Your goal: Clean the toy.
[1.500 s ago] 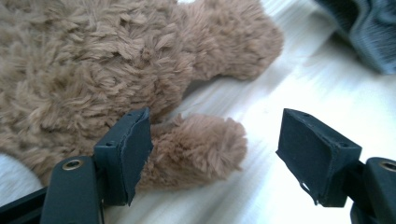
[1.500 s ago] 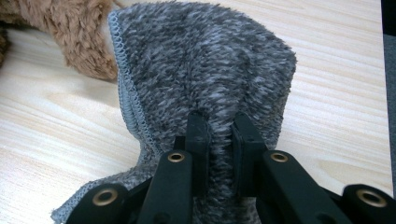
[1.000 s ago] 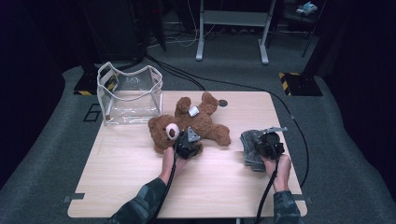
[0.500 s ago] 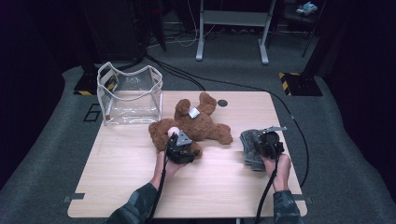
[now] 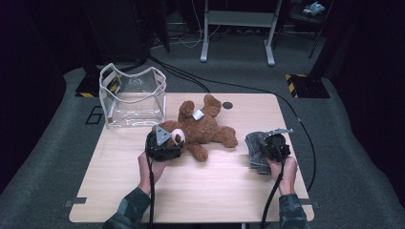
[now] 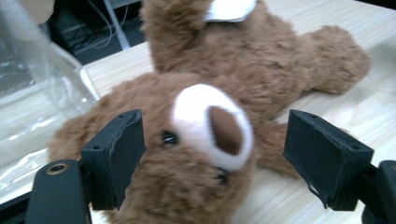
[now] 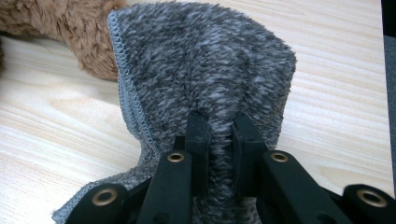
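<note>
A brown teddy bear [image 5: 203, 128] lies on its back in the middle of the wooden table [image 5: 205, 191], its head toward the person. My left gripper [image 5: 161, 143] hovers at the bear's head. In the left gripper view its jaws have just been opening and now stand wide, with the bear's white muzzle [image 6: 210, 121] between the left gripper [image 6: 219, 156] pads; the right pad is clear of the fur. My right gripper [image 5: 272, 145] rests at the table's right side, shut on a fold of a grey fuzzy cloth [image 7: 205, 60].
A clear plastic bag [image 5: 133, 98] with white trim stands open at the table's back left corner. A small dark disc [image 5: 228, 105] lies behind the bear. Cables run across the floor beyond the table. The bear's leg [image 7: 60, 28] lies close to the cloth.
My left gripper has moved left along the bear toward its head and lifted a little, and its jaws have spread wide. The right gripper and the cloth have stayed put.
</note>
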Tool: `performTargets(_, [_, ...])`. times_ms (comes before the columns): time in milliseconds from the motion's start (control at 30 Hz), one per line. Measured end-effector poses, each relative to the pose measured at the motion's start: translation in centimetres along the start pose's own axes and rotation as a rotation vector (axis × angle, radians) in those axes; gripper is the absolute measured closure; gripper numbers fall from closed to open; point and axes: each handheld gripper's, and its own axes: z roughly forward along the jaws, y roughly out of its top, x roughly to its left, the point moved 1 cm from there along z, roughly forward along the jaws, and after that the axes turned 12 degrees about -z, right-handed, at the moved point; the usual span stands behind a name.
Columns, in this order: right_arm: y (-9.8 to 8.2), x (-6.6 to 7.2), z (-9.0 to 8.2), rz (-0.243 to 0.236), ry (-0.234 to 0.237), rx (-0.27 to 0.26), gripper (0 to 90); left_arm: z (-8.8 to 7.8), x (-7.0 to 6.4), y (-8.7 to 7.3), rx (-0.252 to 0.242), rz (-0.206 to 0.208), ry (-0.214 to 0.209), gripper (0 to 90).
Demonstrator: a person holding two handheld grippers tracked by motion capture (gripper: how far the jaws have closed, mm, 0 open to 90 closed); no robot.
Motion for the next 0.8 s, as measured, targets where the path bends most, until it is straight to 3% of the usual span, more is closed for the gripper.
performTargets(100, [0.2, 0.1, 0.0, 0.010, -0.002, 0.008, 79.7, 1.4, 0.7, -0.2, 0.067, -0.017, 0.035, 15.0])
performTargets(167, [0.2, 0.2, 0.0, 0.011, 0.000, 0.011, 79.7, 2.4, 1.2, -0.4, 0.122, -0.021, 0.033, 10.7])
performTargets(200, [0.2, 0.1, 0.1, 0.003, -0.002, 0.008, 79.7, 2.7, 1.3, -0.5, 0.131, -0.015, 0.032, 6.5])
performTargets(300, [0.1, 0.0, 0.0, 0.014, 0.002, 0.012, 79.7, 3.7, 1.6, -0.8, 0.157, -0.008, 0.034, 6.5])
performTargets(400, [0.0, -0.1, 0.0, 0.011, 0.000, 0.010, 79.7, 4.1, 2.0, -1.1, 0.160, -0.003, 0.038, 11.6])
performTargets(467, [0.1, -0.2, 0.0, 0.013, 0.002, 0.008, 79.7, 4.2, 2.3, -1.2, 0.155, -0.001, 0.020, 18.0])
performTargets(633, [0.3, -0.1, 0.0, 0.011, 0.005, 0.004, 79.7, 4.6, 3.1, -1.5, 0.138, 0.010, -0.054, 37.0])
performTargets(800, [0.6, -0.1, -0.2, 0.006, 0.005, -0.004, 79.7, 4.8, 4.0, -1.7, 0.113, 0.019, -0.134, 50.3])
